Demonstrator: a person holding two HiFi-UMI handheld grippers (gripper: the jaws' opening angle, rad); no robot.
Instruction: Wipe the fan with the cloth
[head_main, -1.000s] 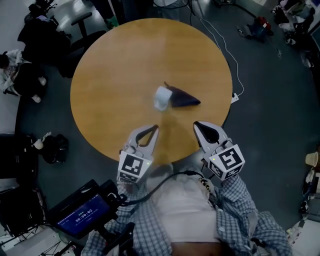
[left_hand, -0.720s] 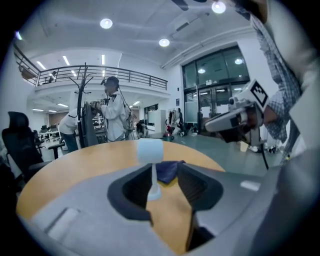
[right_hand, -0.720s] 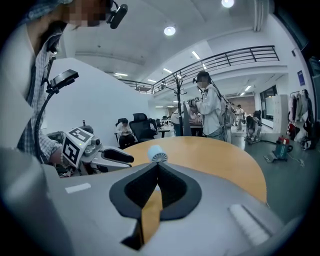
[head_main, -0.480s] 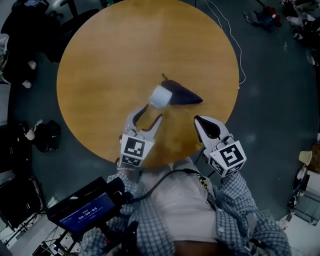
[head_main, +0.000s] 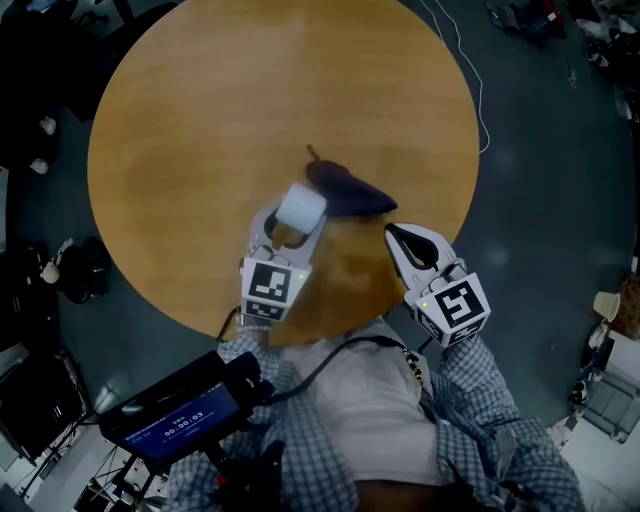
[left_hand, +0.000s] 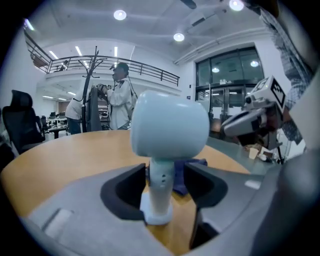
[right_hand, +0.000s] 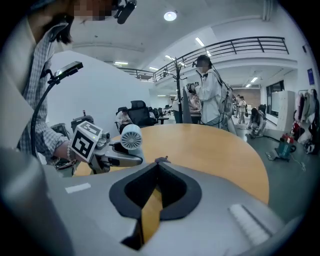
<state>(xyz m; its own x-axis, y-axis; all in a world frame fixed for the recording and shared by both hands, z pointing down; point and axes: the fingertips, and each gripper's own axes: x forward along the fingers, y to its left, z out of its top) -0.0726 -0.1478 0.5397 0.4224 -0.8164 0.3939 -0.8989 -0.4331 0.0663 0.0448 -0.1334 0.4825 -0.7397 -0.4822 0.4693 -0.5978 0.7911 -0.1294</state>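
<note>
Two pairs of jaws low over the near rim of the round wooden table (head_main: 200, 110). On the right gripper (head_main: 395, 236), jaws pressed together, nothing between them, short of the cloth. On the left gripper (head_main: 288, 228), jaws just opened wide, straddling the stem of the small white fan (left_hand: 169, 131), pads clear of it. Fan upright on its base on the tabletop. Just behind it, the dark cloth (head_main: 348, 190), crumpled.

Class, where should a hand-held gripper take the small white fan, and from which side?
The fan's narrow upright stem, level from the person's side: the round head looks too wide. The left hand-held gripper, jaws just opening, straddles it there, not pressing.
</note>
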